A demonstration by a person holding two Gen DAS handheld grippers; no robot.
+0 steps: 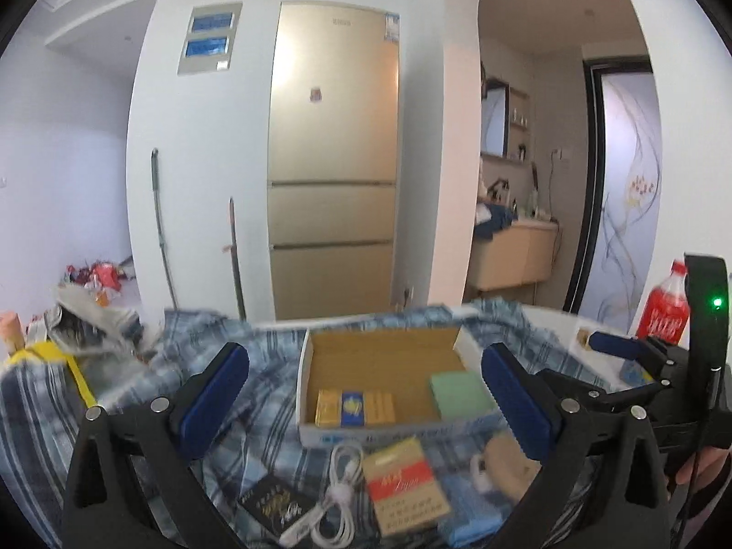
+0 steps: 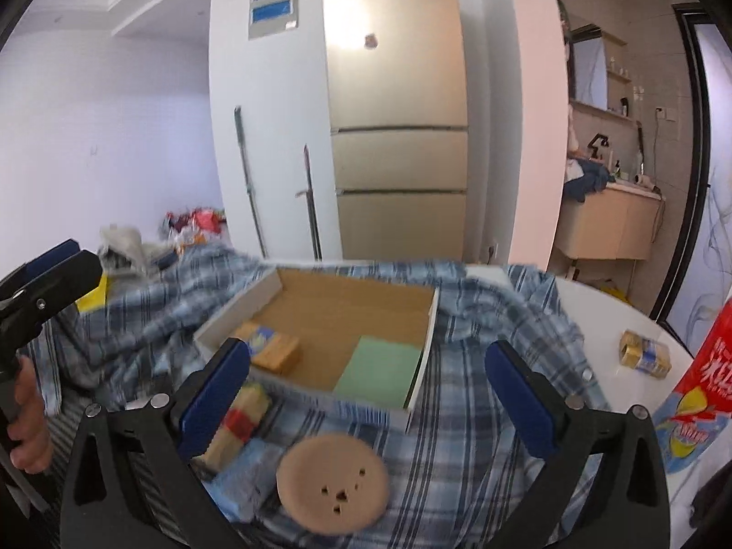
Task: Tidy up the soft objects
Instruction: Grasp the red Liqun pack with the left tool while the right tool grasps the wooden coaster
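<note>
A blue plaid shirt point(image 1: 256, 416) is seen spread in folds over the worktop point(image 2: 594, 302), directly ahead of and below both tools. The left hand-held gripper point(image 1: 366, 405) is held with its jaws wide apart and nothing between the blue pads; the right hand-held gripper point(image 2: 368, 400) is likewise spread wide and empty, neither touching the cloth. A shallow cardboard box point(image 1: 389, 357) is set on the shirt between the two sets of fingers, with a green pad point(image 2: 382, 373) and a yellow-and-blue pack point(image 1: 354, 407) inside it. In front of the box, a red-and-tan packet point(image 1: 405, 487), a coiled white cable point(image 1: 334, 498) and a round tan disc point(image 2: 333, 482) are laid on the fabric. The white edge of the worktop is left bare at the right, where a small gold packet point(image 2: 645, 356) and a red bottle point(image 1: 665, 309) are placed. At the left, crumpled items are piled beside the shirt. Behind, a gold refrigerator point(image 1: 331, 155) is set into a white wall, two long poles are leaned beside it, and an arched opening onto a washbasin counter is visible.
</note>
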